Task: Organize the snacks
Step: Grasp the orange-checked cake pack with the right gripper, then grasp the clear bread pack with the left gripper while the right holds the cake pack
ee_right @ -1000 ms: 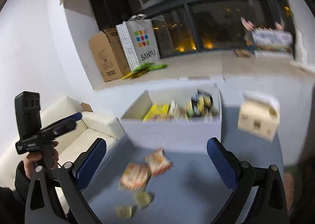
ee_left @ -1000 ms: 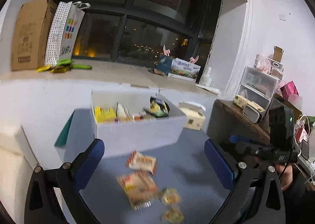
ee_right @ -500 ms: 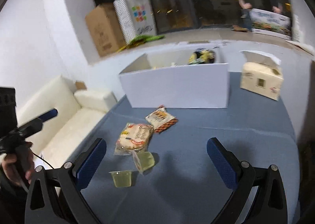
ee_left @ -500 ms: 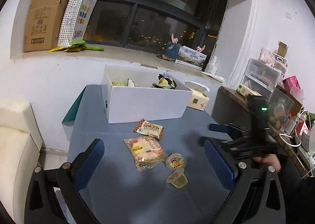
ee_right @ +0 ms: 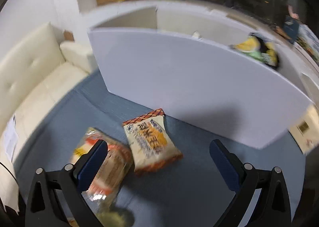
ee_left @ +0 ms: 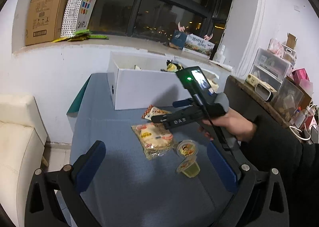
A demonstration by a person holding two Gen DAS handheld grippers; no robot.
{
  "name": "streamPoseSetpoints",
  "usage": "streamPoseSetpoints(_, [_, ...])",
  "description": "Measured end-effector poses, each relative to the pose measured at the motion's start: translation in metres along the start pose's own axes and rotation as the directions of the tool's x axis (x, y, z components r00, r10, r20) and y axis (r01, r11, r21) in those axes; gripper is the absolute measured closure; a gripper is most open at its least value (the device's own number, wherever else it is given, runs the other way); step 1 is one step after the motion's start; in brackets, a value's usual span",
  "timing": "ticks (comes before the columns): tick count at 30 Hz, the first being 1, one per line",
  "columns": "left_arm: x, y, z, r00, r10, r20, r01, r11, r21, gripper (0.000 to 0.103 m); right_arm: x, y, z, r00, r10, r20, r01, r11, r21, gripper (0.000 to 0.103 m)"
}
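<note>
A white box (ee_left: pixel 143 91) with several snacks inside stands at the back of the blue table (ee_left: pixel 123 187). In front of it lie an orange-edged snack packet (ee_right: pixel 151 141), a clear bread packet (ee_left: pixel 154 139) and two jelly cups (ee_left: pixel 186 148). A hand holds my right gripper (ee_right: pixel 158 159) low over the table, open. The orange-edged packet lies just ahead, between its fingers, and the bread packet (ee_right: pixel 107 165) is by its left finger. My left gripper (ee_left: pixel 155 167) hangs open and empty nearer the table's front. In its view the right gripper (ee_left: pixel 169 111) partly covers the orange-edged packet (ee_left: pixel 154 112).
A cream sofa (ee_left: pixel 18 137) stands left of the table. A tissue box (ee_right: pixel 307 127) sits right of the white box. A wooden shelf with clear drawers (ee_left: pixel 269 67) lines the right wall. A cardboard carton (ee_left: pixel 43 11) and a shopping bag stand on the windowsill.
My right gripper has moved forward and down, close to the orange-edged packet in front of the box. It now sits in the middle of the left wrist view. Both stay open.
</note>
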State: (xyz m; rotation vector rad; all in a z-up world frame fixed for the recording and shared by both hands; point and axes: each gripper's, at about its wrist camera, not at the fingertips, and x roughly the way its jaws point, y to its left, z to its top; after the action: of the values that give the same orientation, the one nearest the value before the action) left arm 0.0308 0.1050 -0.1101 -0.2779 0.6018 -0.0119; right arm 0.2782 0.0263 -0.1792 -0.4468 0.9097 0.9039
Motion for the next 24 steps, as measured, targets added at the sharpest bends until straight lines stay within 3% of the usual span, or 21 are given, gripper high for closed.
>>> streamPoseSetpoints(3, [0.005,0.002,-0.002,1.0,0.001,-0.012,-0.001,1.0,-0.008,0.0,0.018,0.001,0.004,0.999,-0.006,-0.049,0.005,1.0,-0.02,0.001])
streamPoseSetpoints(4, [0.006,0.002,-0.003,1.0,0.001,-0.014,-0.001,1.0,-0.01,0.0,0.019,-0.003,0.005,0.998,0.031,-0.046,-0.031,0.999,0.009,0.005])
streamPoseSetpoints(5, [0.006,0.002,-0.003,1.0,-0.001,-0.016,0.001,1.0,-0.011,0.0,0.021,-0.005,0.005,0.998,0.038,-0.055,-0.036,0.999,0.021,0.038])
streamPoseSetpoints(6, [0.008,0.003,-0.003,1.0,-0.003,-0.019,0.003,1.0,-0.011,0.0,0.021,-0.005,0.004,0.999,-0.007,-0.051,0.008,1.0,0.012,0.058])
streamPoseSetpoints(7, [0.009,0.003,-0.004,1.0,-0.002,-0.022,0.002,1.0,-0.012,0.0,0.019,-0.004,0.002,0.999,-0.028,-0.043,0.028,1.0,0.004,0.059])
streamPoseSetpoints(9, [0.014,0.004,-0.003,0.999,0.0,-0.035,0.0,1.0,-0.019,0.0,0.016,-0.008,-0.001,0.999,0.024,-0.047,-0.023,0.999,0.024,0.062])
streamPoseSetpoints(12, [0.025,0.003,-0.002,0.998,0.009,-0.061,-0.01,1.0,-0.024,0.0,0.004,-0.011,-0.006,0.999,0.018,-0.028,-0.017,0.999,0.033,0.064])
streamPoseSetpoints(24, [0.113,-0.023,0.022,0.975,0.052,-0.217,-0.045,0.998,0.036,0.0,-0.099,-0.024,-0.038,0.987,0.026,0.161,-0.042,0.995,0.095,0.064])
